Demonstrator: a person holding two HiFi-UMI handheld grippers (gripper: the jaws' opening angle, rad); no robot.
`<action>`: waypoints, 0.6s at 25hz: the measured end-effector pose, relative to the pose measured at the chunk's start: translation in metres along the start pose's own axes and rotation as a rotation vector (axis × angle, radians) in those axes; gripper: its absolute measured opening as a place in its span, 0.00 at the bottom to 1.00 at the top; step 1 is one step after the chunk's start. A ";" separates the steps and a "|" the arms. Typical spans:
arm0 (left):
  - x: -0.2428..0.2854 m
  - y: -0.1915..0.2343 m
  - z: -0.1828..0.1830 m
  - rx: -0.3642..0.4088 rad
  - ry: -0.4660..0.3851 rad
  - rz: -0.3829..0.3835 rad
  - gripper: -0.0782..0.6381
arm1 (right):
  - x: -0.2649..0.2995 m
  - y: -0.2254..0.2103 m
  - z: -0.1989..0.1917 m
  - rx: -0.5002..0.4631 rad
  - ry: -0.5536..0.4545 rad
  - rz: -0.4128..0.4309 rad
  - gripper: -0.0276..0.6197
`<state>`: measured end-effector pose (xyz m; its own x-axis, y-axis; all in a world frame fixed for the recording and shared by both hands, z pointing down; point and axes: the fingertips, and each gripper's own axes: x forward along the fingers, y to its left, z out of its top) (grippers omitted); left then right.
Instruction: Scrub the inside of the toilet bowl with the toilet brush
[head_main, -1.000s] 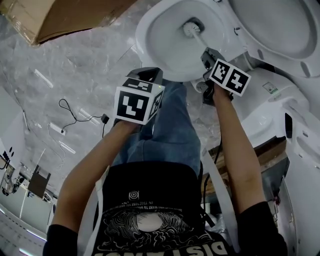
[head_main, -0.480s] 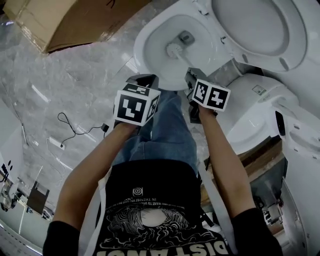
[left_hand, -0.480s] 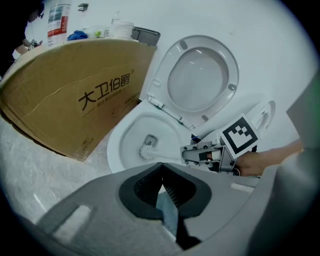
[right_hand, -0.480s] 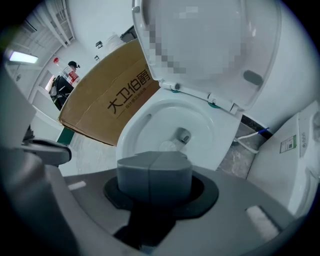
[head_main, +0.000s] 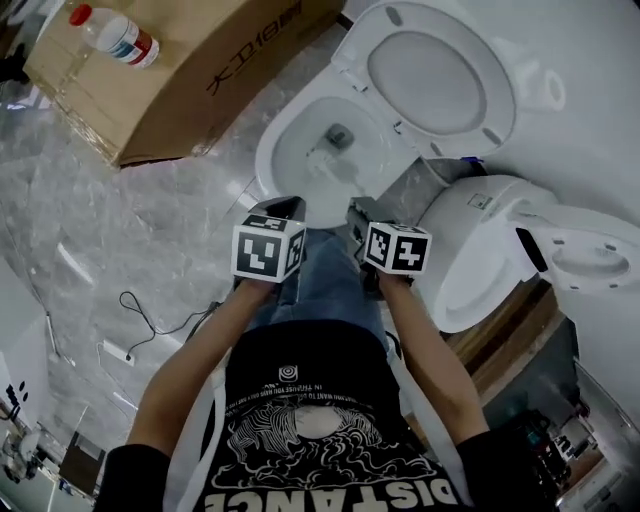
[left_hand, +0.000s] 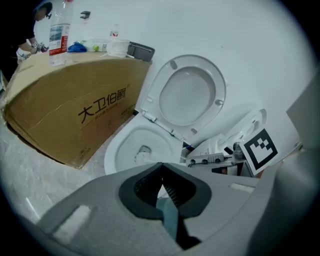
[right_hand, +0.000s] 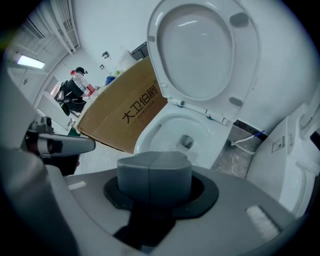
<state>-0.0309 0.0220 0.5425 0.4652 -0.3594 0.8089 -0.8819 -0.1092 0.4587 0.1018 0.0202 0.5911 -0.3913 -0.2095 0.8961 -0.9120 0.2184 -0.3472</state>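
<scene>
Toilet brush (head_main: 318, 158), white with a thin straight handle, is clamped by that handle in the right gripper (head_main: 356, 212). Its grey jaws are pressed together, and in the right gripper view they cover the handle itself. The bristle head lies inside the white ceramic toilet bowl (head_main: 266, 160), on the near slope just beside the dark drain opening (head_main: 340, 135). The left gripper (left_hand: 160, 167) hangs just beside the right one at the bowl's near rim, its ribbed jaws meeting at the tips with nothing between them. Both grippers are above the person's blue jeans (head_main: 330, 285). The white oval seat and lid (head_main: 430, 78) stand raised at the bowl's far edge. A large brown cardboard box (head_main: 200, 70) with black printed characters lies on the grey marbled floor (head_main: 120, 220) near the bowl's left side. A clear plastic bottle with a red cap (head_main: 115, 38) stands on the box's top near one end. A second white ceramic fixture (head_main: 470, 245) sits to the bowl's right.
</scene>
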 end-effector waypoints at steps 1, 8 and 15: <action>-0.002 -0.004 0.006 0.013 -0.012 -0.007 0.10 | -0.008 0.004 0.004 0.002 -0.021 0.012 0.27; -0.031 -0.040 0.047 0.082 -0.123 -0.052 0.10 | -0.065 0.037 0.041 -0.026 -0.173 0.050 0.27; -0.068 -0.065 0.086 0.154 -0.250 -0.076 0.10 | -0.110 0.076 0.082 -0.047 -0.315 0.085 0.27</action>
<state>-0.0118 -0.0262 0.4262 0.5141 -0.5594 0.6502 -0.8552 -0.2766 0.4382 0.0660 -0.0180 0.4435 -0.4913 -0.4719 0.7321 -0.8707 0.2901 -0.3973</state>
